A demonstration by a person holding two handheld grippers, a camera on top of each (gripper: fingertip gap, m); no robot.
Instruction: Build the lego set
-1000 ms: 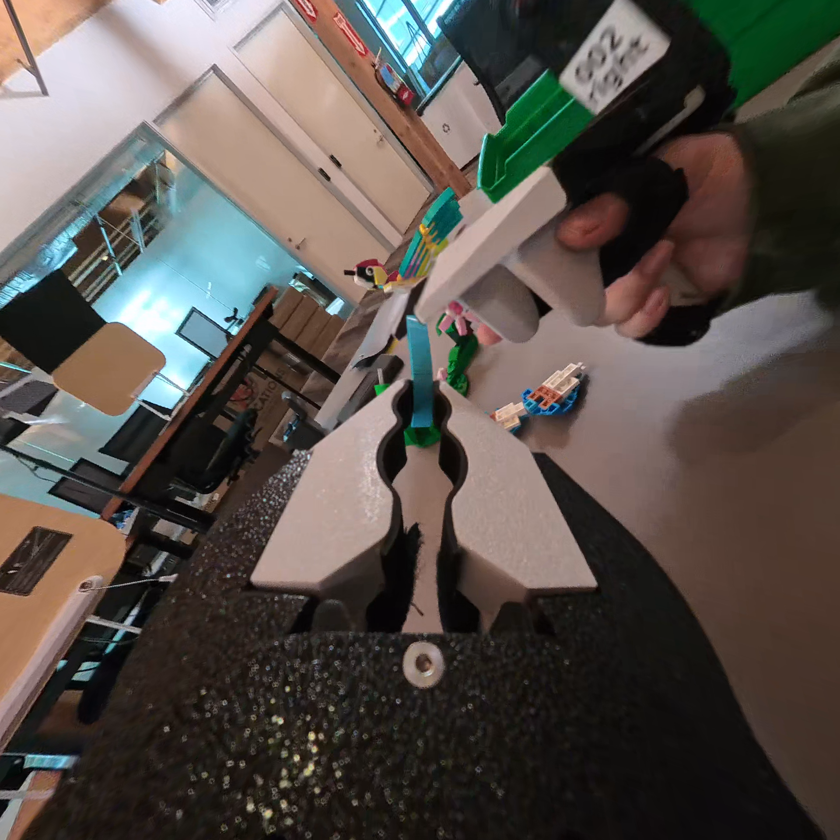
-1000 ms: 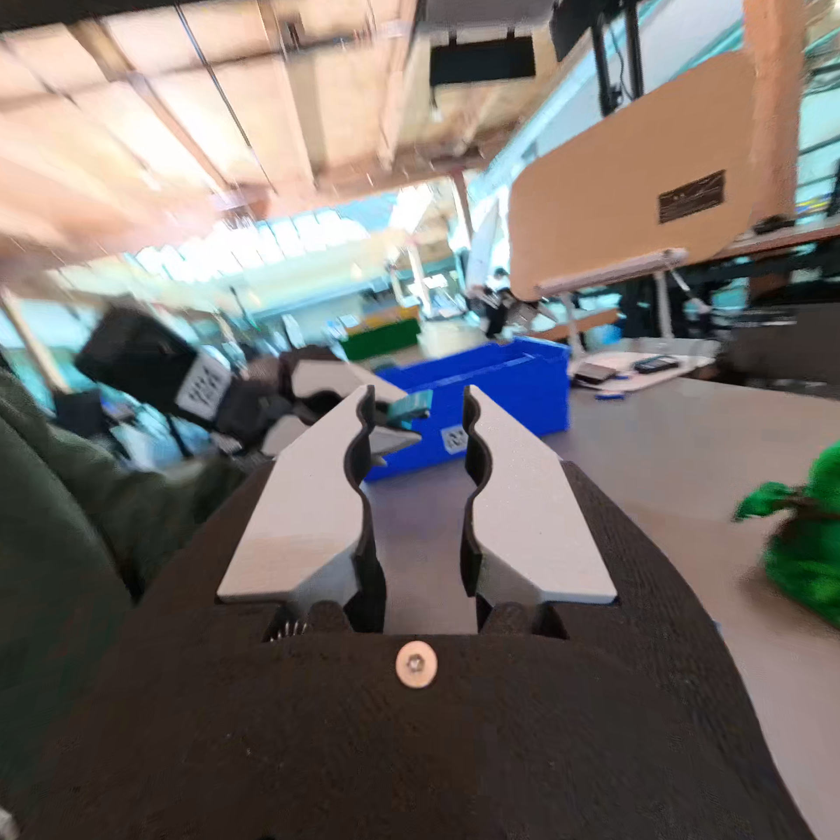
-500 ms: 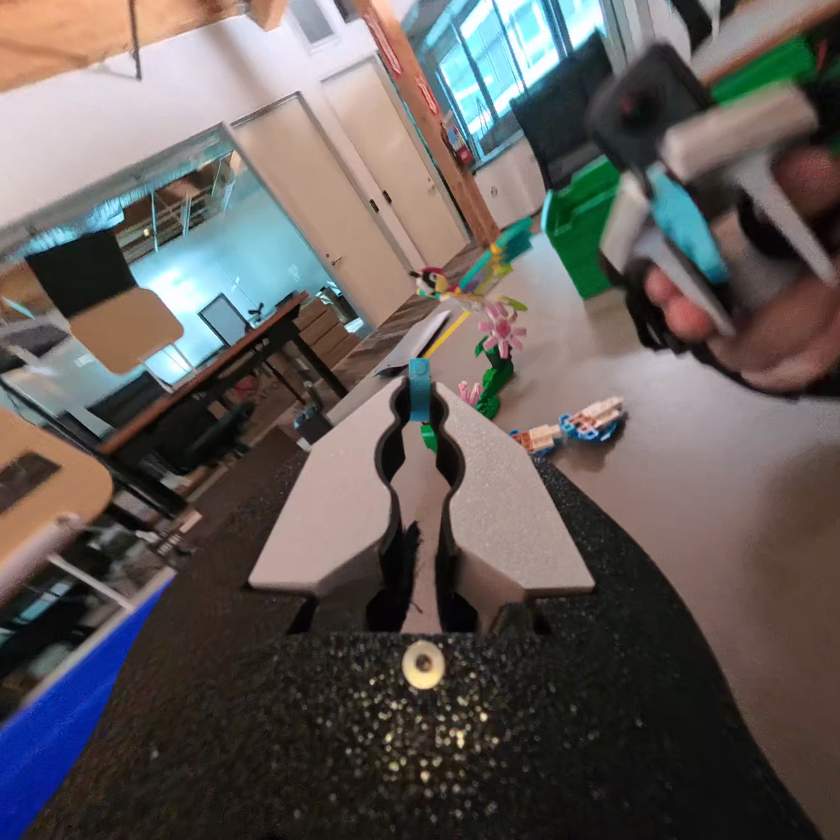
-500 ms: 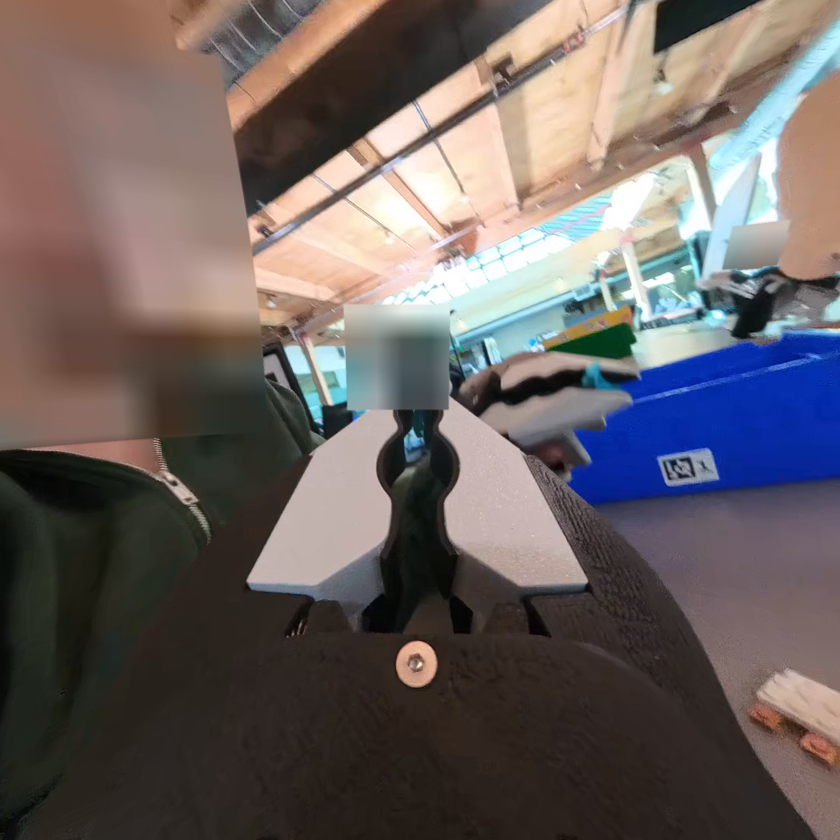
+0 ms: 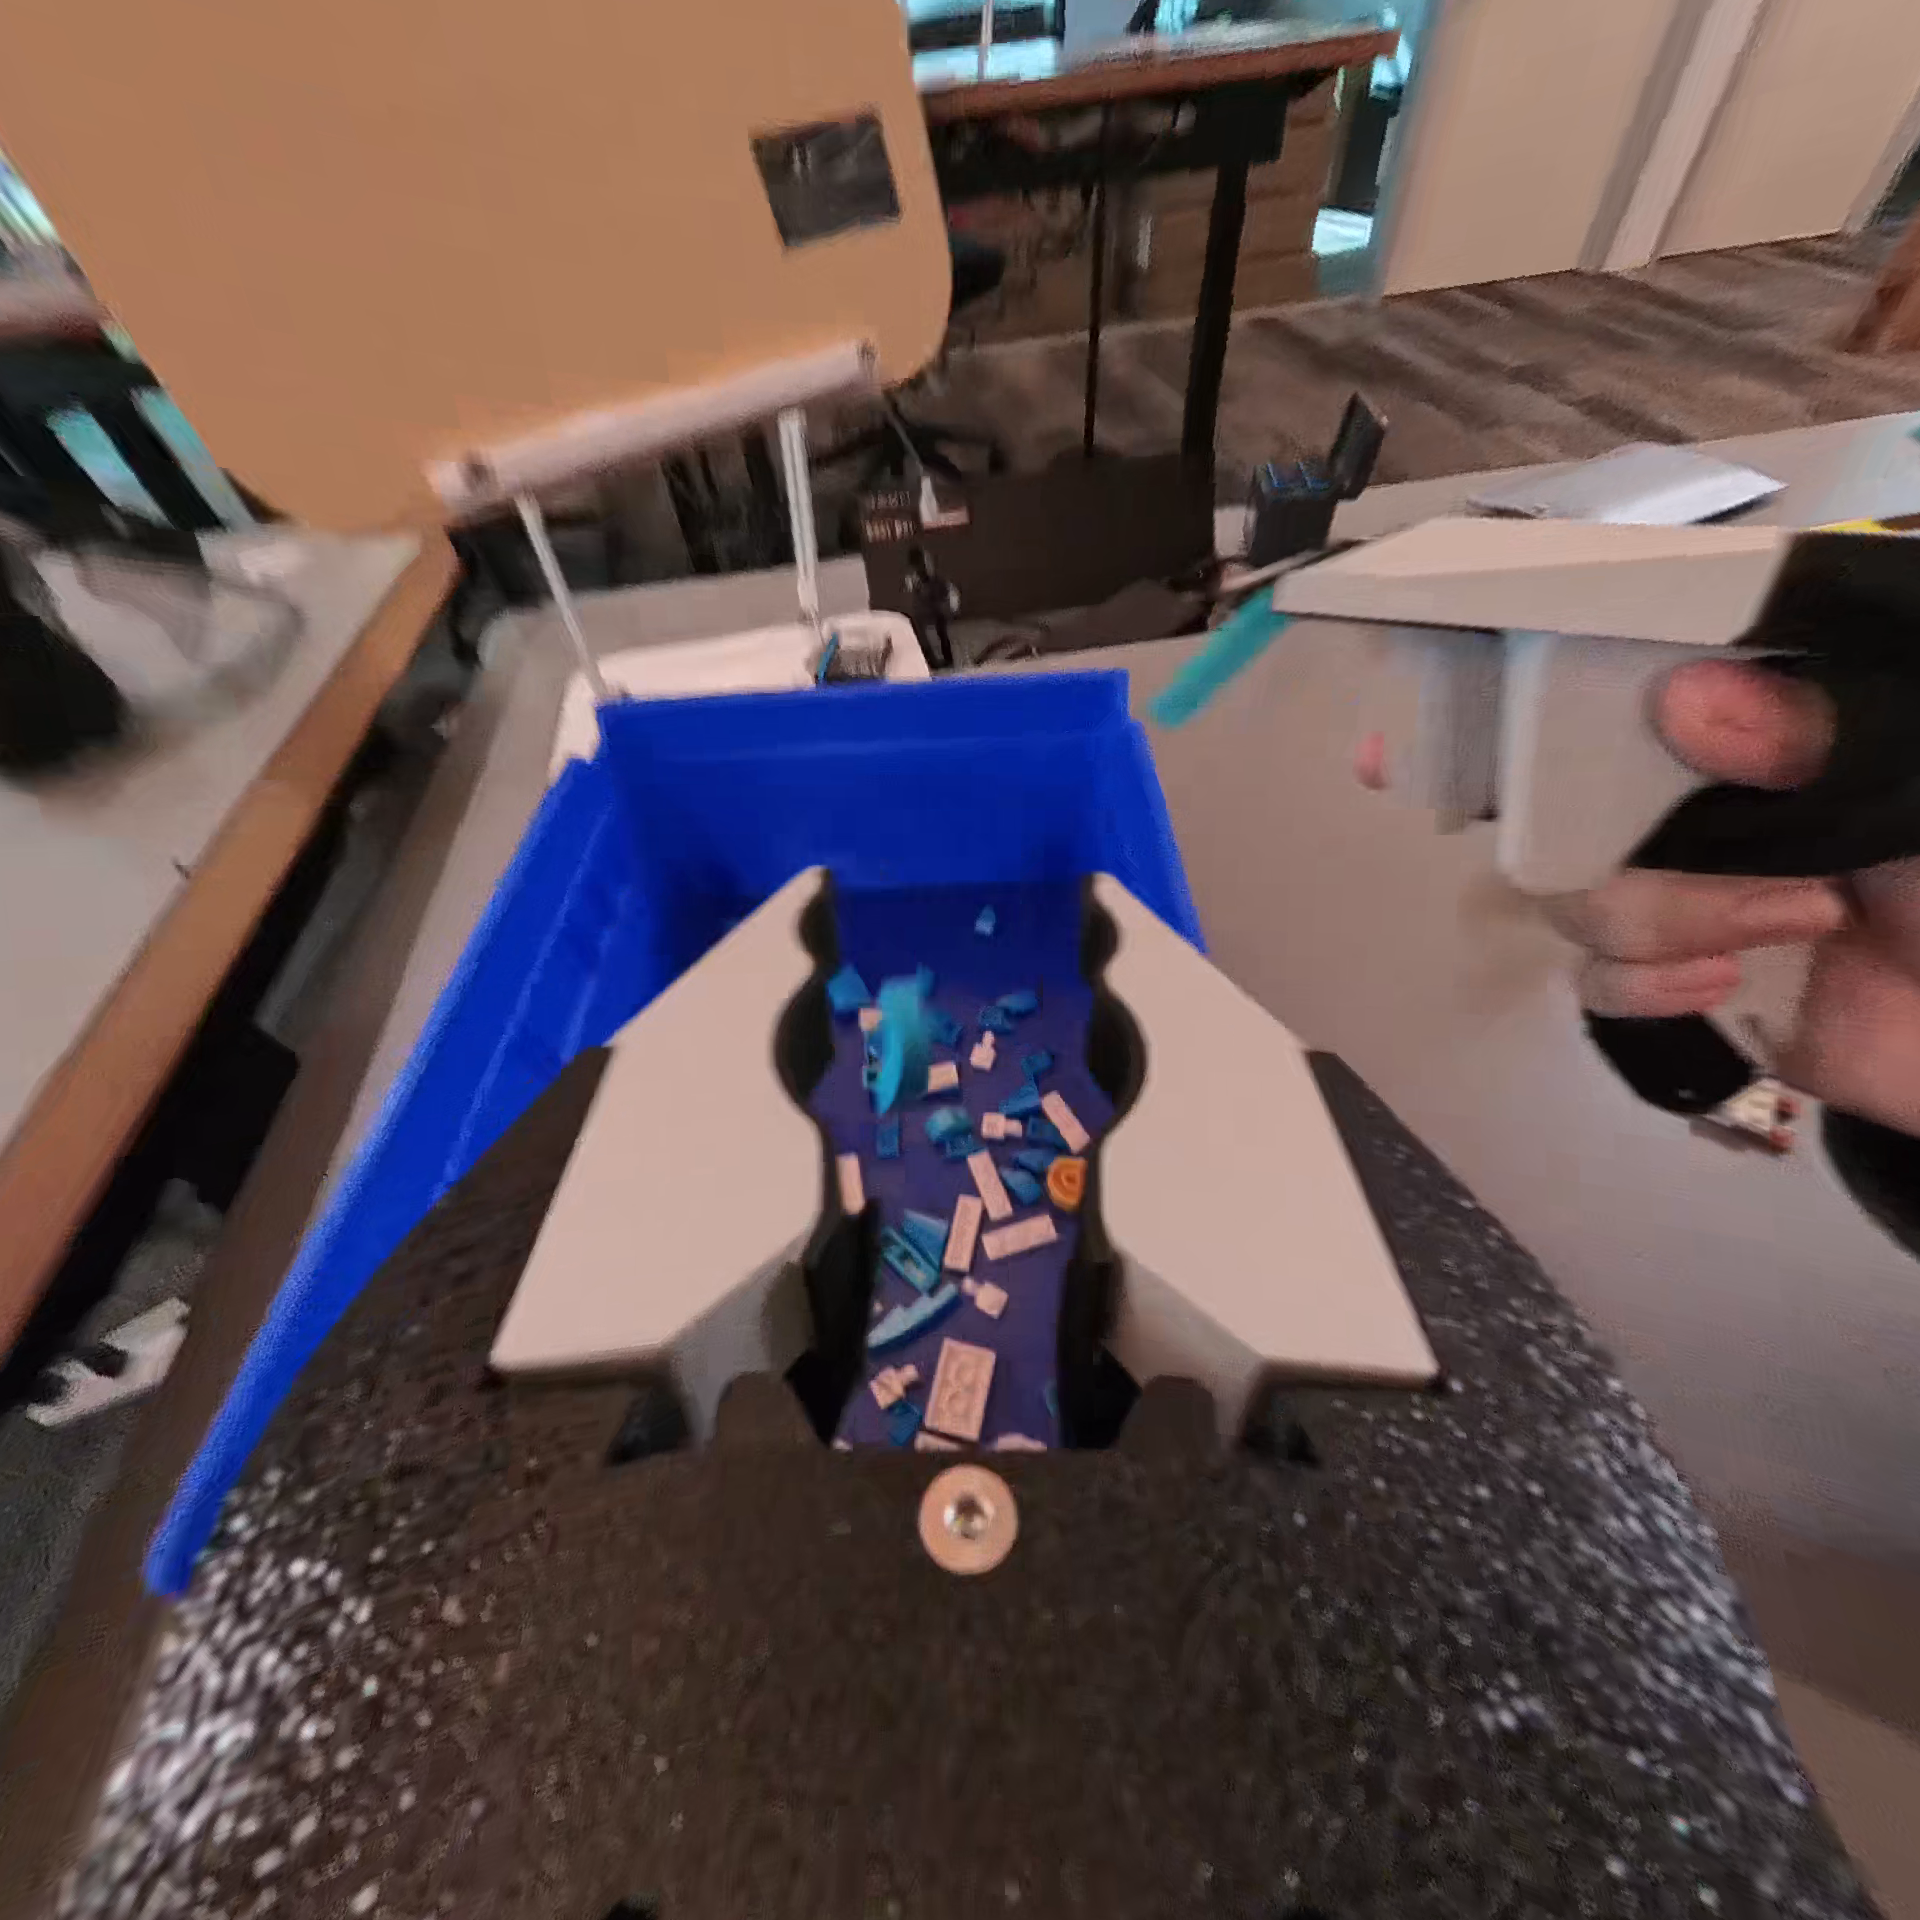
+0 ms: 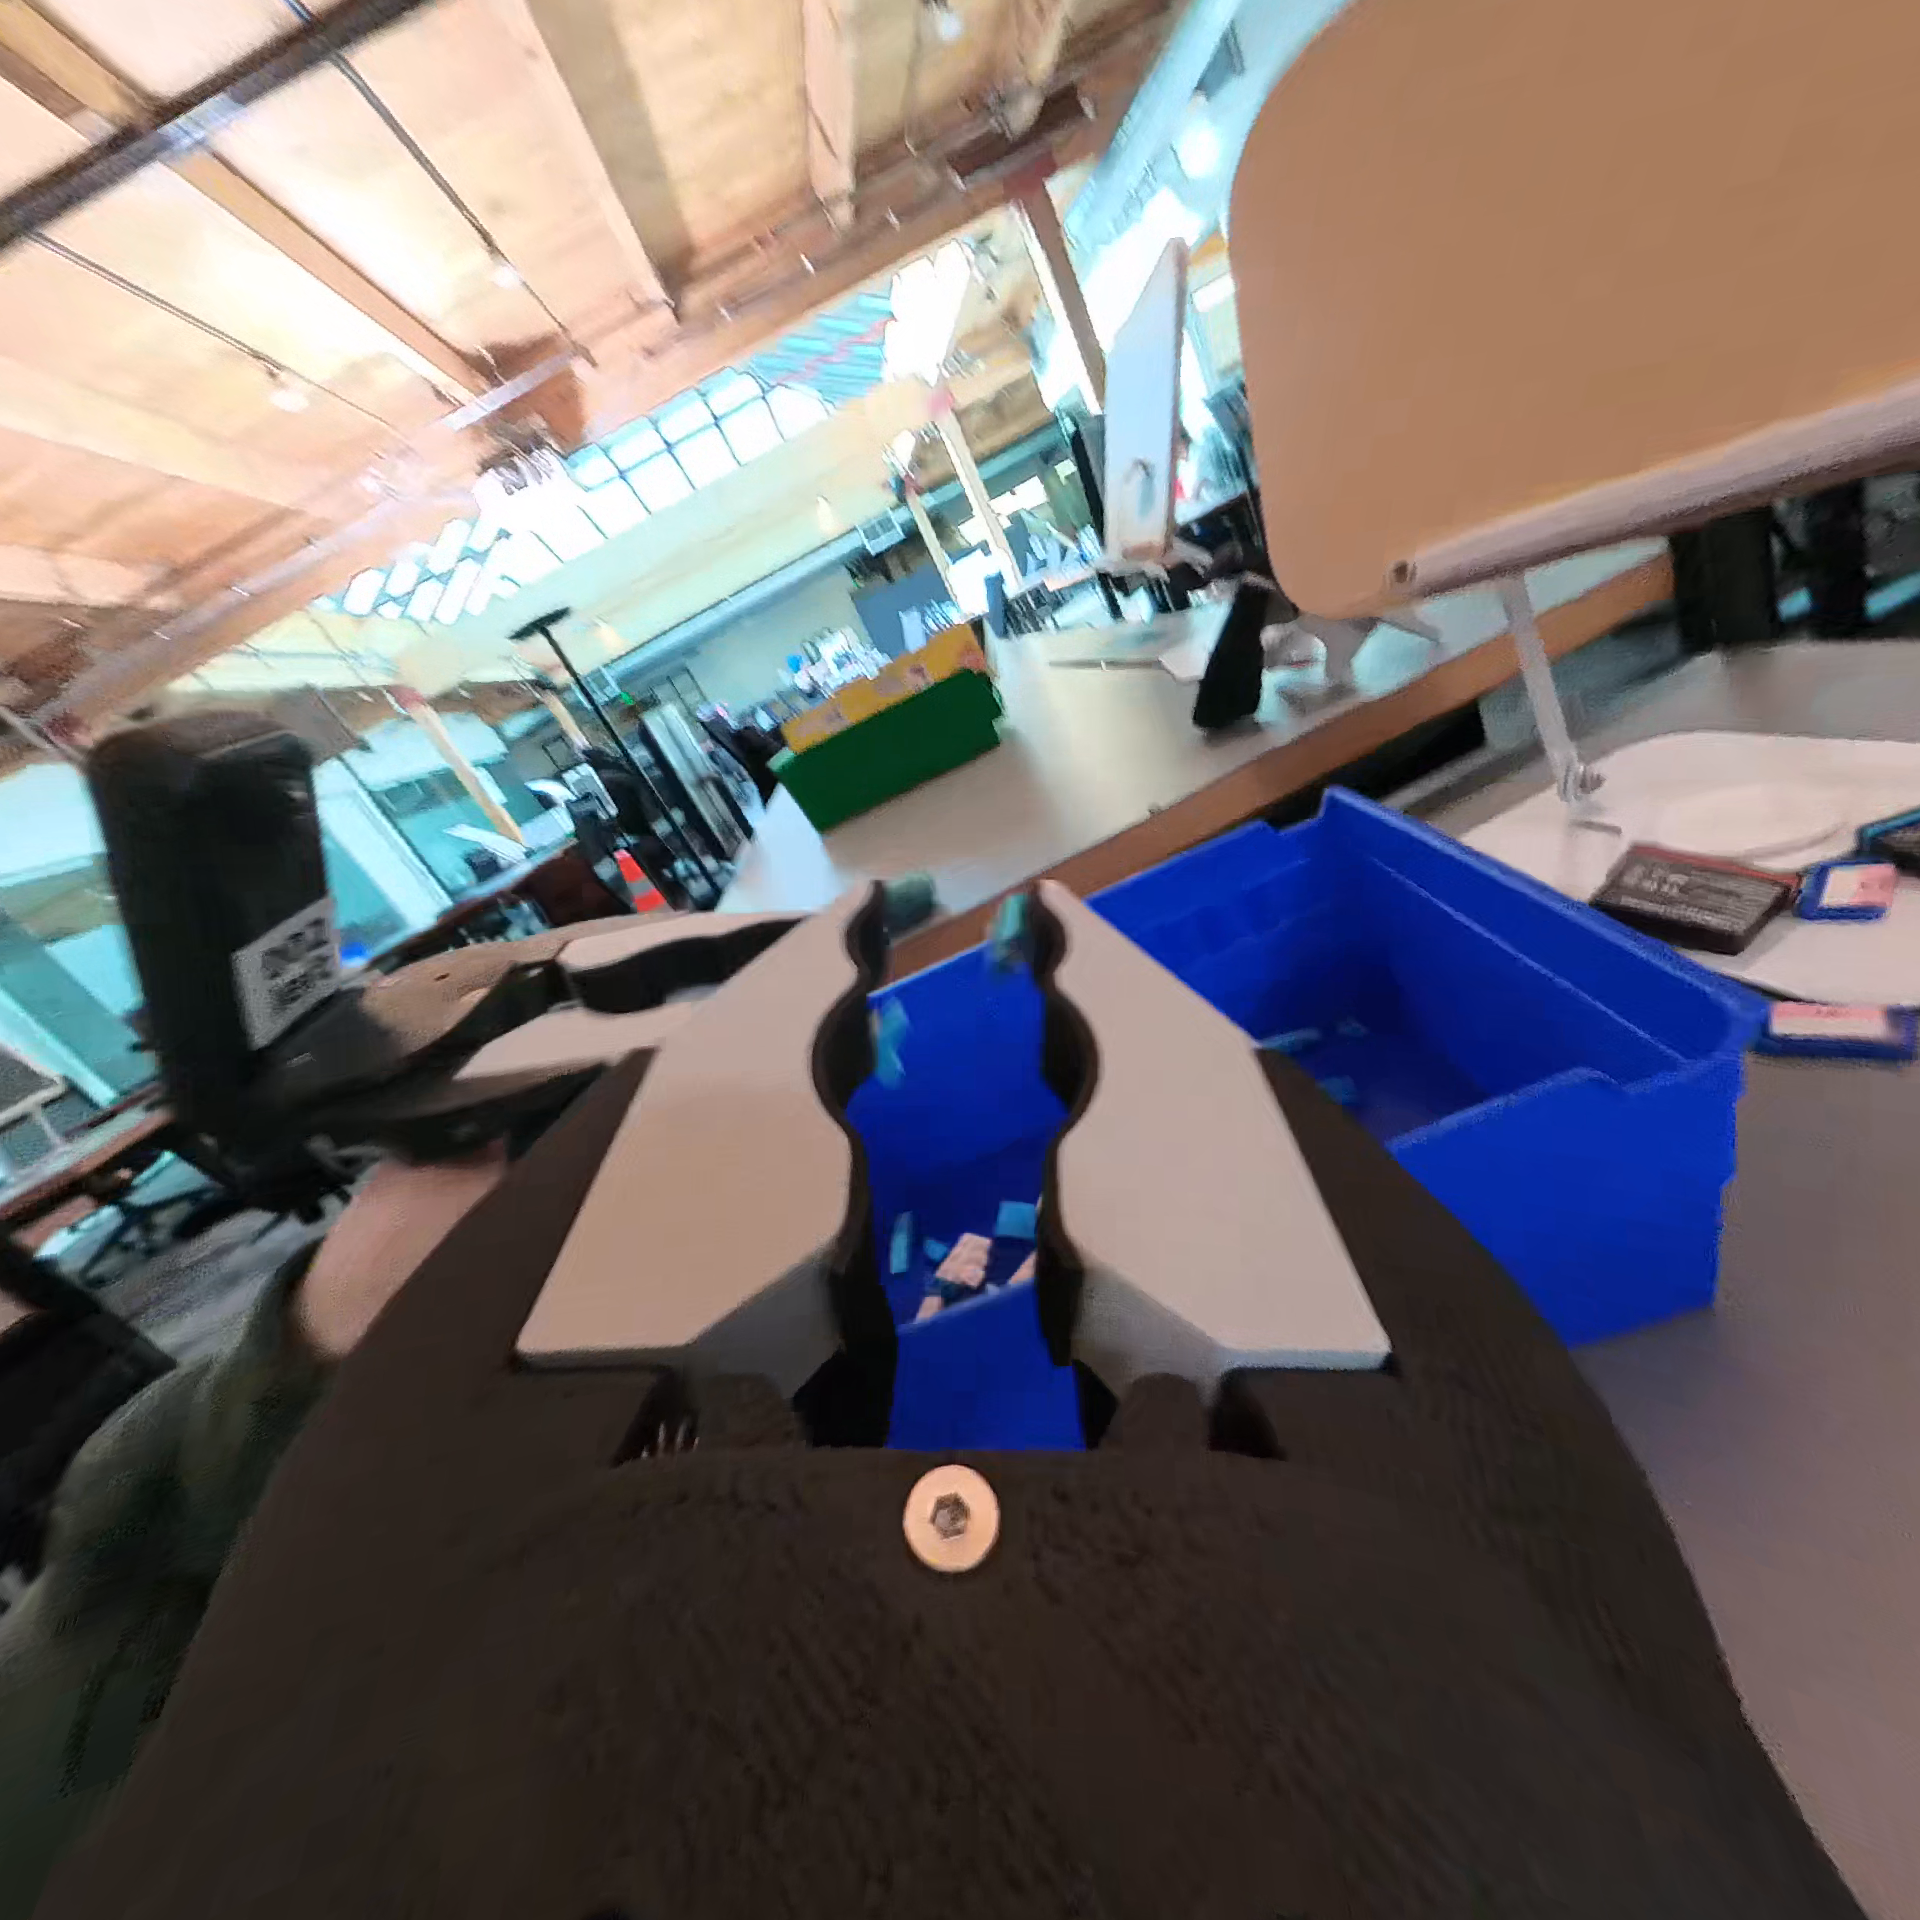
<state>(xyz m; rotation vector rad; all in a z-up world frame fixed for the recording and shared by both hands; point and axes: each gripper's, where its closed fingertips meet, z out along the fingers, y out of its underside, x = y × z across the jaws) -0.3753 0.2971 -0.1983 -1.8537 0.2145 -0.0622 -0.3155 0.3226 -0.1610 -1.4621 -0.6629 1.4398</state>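
My left gripper [image 5: 956,888] is open and empty, held over a blue bin [image 5: 831,769]. Several small blue and tan bricks [image 5: 987,1195] lie on the bin floor. A blurred teal piece [image 5: 899,1039] shows loose between my fingers, over the bricks. My right gripper [image 6: 958,899] has its jaws apart over the same bin [image 6: 1558,1174]. A second teal piece [image 6: 1008,935] sits by its right fingertip; I cannot tell whether it still touches. From the left wrist view the right gripper [image 5: 1288,597] hovers at the bin's far right corner with that piece [image 5: 1210,665] at its tip. The left gripper [image 6: 613,997] shows at left.
The bin stands on a grey table [image 5: 1351,1039]. A tan board on a metal stand [image 5: 468,208] rises behind it. A black pack and small cards [image 6: 1694,909] lie on white paper to the right. A green bin [image 6: 894,743] is on a far table. Left tips to right tips: about 8 cm.
Both grippers swung from the open table to above the blue bin. The left gripper opened and let go of its teal piece. The right gripper's jaws went from shut to apart.
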